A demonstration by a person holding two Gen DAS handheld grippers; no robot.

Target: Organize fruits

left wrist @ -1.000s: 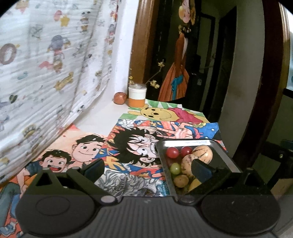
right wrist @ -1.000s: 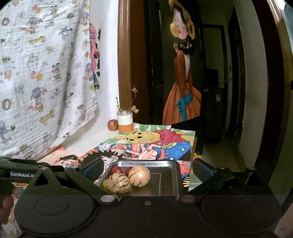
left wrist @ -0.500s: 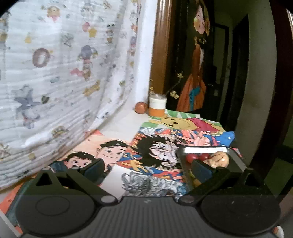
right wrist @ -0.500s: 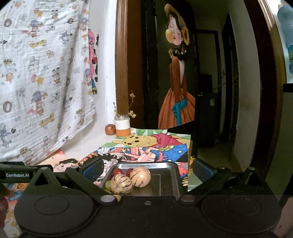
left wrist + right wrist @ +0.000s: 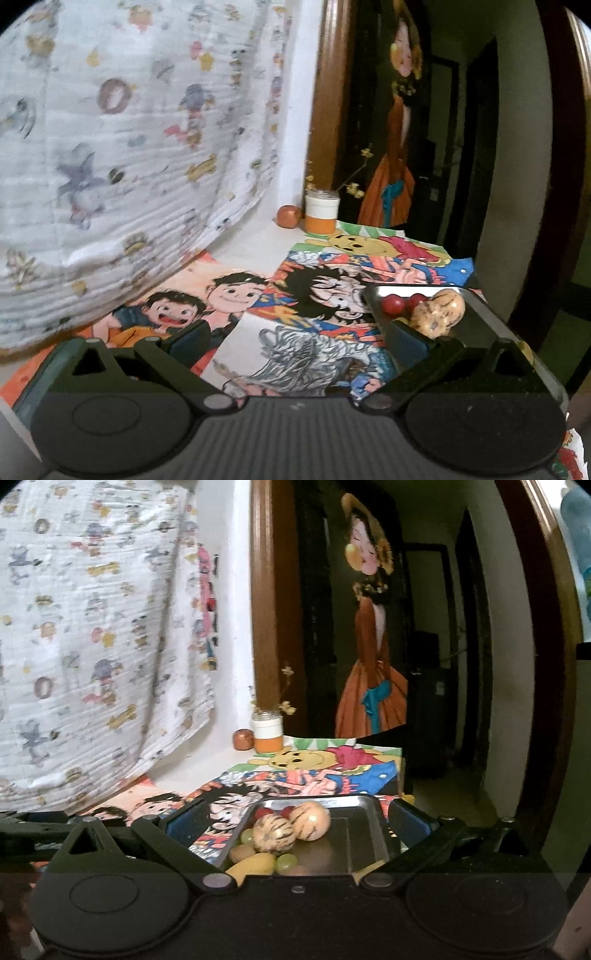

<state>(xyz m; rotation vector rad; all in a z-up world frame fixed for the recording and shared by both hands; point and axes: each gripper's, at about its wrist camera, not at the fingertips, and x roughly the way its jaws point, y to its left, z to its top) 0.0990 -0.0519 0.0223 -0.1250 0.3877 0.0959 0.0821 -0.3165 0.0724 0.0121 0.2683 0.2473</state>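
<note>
Left gripper [image 5: 295, 336] jaws wide apart, holding nothing; tray [image 5: 480, 314] at 3 o'clock. Right gripper [image 5: 295, 823] equally wide, empty, above striped melons [image 5: 275, 834].

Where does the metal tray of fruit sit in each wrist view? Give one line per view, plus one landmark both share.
Left wrist view: the metal tray lies low on the right, partly hidden behind the left gripper's right finger.
Right wrist view: the tray sits low at centre, between the fingers of the open right gripper.
Shared landmark: the white-and-orange jar at the table's far end, with a reddish fruit on its left.
</note>
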